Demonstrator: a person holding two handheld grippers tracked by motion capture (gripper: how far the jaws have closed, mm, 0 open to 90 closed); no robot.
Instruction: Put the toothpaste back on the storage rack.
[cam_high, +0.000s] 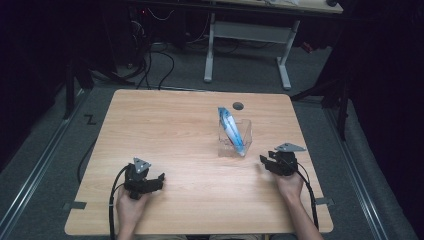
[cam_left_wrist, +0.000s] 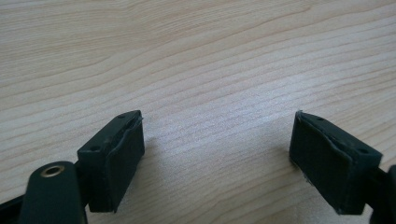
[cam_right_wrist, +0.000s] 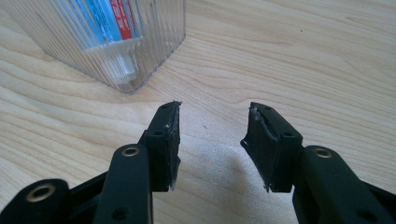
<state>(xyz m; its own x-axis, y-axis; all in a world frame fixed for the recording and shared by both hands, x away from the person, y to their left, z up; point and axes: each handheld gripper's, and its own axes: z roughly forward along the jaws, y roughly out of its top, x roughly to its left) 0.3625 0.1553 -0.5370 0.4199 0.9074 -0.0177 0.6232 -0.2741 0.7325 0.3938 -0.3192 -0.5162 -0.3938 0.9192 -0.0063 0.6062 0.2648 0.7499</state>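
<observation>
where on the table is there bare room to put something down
Bare wood runs across the table's whole left half, from the far edge down to the left hand-held gripper. The near middle, between it and the right hand-held gripper, is free too. The only crowded patch is right of centre, where the clear container holding a toothpaste tube stands beside a small dark hole.

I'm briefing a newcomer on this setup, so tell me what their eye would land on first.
First, the clear ribbed plastic cup standing right of centre on the wooden table, with a blue and white toothpaste tube leaning in it, cap end down. Next, the two black grippers near the front edge: the left gripper and the right gripper both hold their jaws apart over bare wood, gripping nothing, the right one close to the cup.
</observation>
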